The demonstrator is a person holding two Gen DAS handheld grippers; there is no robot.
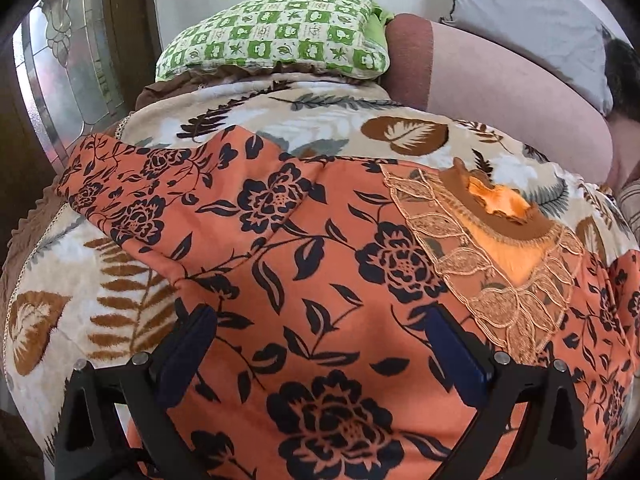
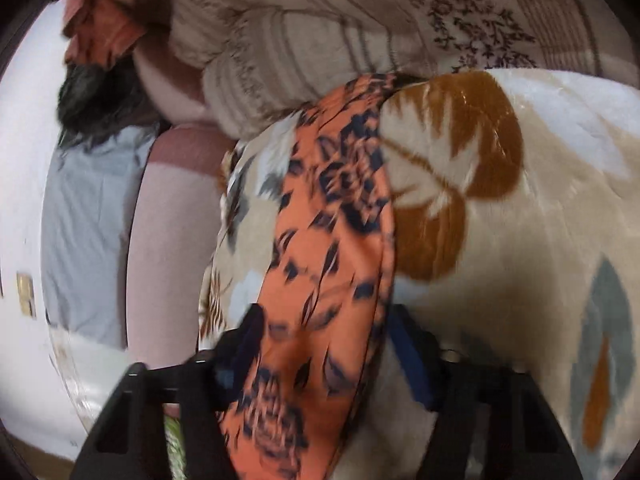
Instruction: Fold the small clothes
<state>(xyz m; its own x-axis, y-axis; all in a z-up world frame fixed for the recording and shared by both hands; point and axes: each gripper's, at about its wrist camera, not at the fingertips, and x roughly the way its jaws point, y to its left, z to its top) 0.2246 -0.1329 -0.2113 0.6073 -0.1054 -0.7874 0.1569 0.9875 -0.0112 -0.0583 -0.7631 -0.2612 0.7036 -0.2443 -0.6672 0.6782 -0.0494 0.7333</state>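
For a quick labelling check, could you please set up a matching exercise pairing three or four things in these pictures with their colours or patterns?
Things:
1. garment
2. blanket
3. pillow
4. lace neckline trim

Descriptions:
A. green and cream checks
B. orange with dark flowers
C. tan openwork leaves
D. cream with brown and grey leaves

Pairs: 1-B, 2-D, 3-A, 4-C

No legible text, label, brand or number in either view, green-and-cream checked patchwork pillow [image 1: 276, 32] bearing small marks in its squares too blurred to read, orange floral garment [image 1: 320, 320] unlettered
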